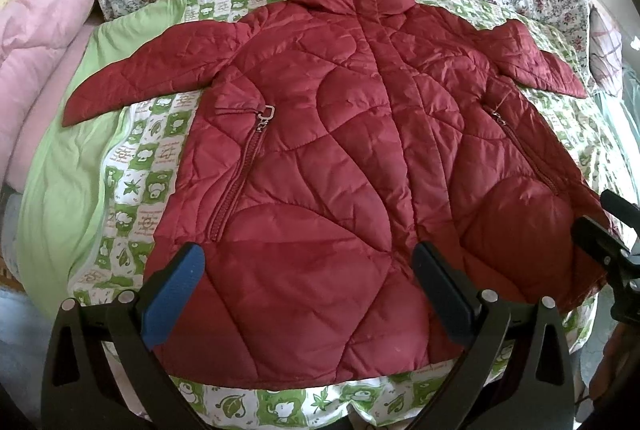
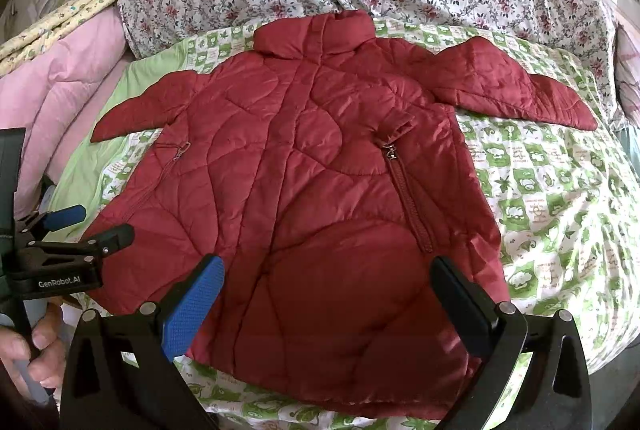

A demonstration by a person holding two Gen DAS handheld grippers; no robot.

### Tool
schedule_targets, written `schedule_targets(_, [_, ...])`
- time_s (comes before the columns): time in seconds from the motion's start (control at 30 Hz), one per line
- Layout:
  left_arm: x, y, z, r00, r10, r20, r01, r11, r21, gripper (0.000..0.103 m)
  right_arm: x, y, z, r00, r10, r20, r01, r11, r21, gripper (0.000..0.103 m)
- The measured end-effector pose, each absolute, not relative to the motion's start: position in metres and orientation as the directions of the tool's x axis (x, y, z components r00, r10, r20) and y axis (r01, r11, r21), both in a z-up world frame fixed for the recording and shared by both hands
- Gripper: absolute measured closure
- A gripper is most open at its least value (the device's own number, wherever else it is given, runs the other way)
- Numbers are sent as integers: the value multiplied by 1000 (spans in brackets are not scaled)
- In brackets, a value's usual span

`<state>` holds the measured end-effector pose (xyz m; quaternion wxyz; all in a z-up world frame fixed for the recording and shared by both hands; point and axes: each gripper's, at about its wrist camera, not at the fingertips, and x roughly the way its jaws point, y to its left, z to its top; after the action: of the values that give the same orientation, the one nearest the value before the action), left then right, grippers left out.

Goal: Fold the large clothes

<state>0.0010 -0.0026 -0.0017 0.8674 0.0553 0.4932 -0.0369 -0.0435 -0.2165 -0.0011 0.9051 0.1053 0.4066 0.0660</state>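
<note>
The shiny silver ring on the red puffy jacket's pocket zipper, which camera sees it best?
The left wrist view: the silver ring zipper pull sits large and clear on the red quilted puffy jacket. The right wrist view shows it smaller, off to the side.

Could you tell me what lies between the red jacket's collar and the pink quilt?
In both wrist views, green bedding: a plain green sheet and the green-patterned cover fill the stretch from the red jacket collar to the pink quilt.

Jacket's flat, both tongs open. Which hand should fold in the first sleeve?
Probably either, each on its own side. The left tongs hang nearer the left sleeve, the right tongs nearer the right sleeve. Both are open over the jacket hem.
</note>
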Motion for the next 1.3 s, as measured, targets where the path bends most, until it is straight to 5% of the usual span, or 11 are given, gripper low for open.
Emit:
schedule_targets(0.77, [20, 0, -6, 487, -62, -871, 123, 992, -2, 0, -30, -223, 1, 669, 229, -707, -44, 962, 271, 0])
schedule_targets(1.3, [59, 10, -7, 492, -100, -865, 121, 992, -46, 0, 2, -307, -9, 710, 238, -663, 79, 908, 411, 0])
